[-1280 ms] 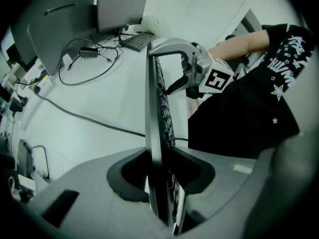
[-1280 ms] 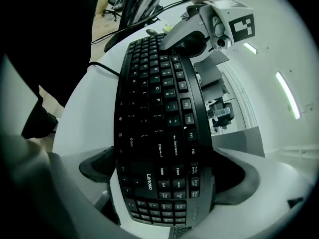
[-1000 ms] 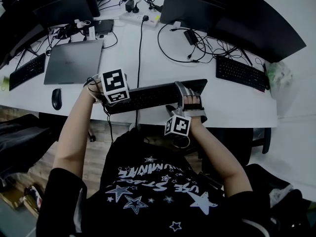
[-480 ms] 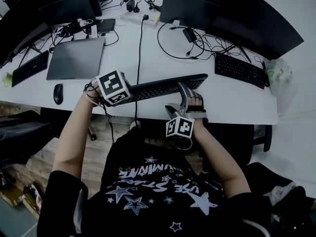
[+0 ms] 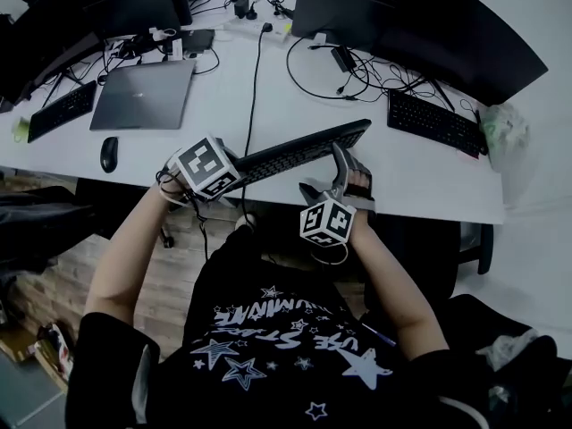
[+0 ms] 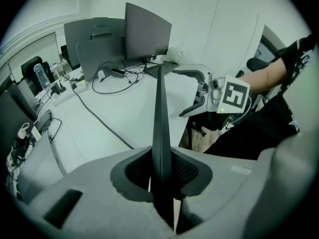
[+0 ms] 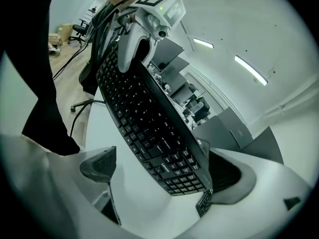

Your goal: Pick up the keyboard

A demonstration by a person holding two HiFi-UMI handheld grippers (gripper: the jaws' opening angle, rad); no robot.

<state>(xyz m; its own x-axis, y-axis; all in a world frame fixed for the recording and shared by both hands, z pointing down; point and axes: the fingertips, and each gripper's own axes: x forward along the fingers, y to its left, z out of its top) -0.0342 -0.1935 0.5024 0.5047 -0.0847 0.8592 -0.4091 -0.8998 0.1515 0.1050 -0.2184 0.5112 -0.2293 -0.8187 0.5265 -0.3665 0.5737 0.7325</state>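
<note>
Black keyboard [image 5: 299, 153] is held tilted over the front edge of the white desk [image 5: 420, 186], its left end past that edge. Left gripper [image 6: 162, 178] is clamped narrow on the left end. Right gripper [image 7: 159, 171] is wide, 2 jaws straddling the right end: 1 pad on the rear edge, the other clear.

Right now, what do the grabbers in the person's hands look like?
The left gripper and right gripper are pale grey with curved jaws and dark pads. Each carries a white cube with black square markers. The person wears a black short-sleeved T-shirt printed with white stars.
</note>
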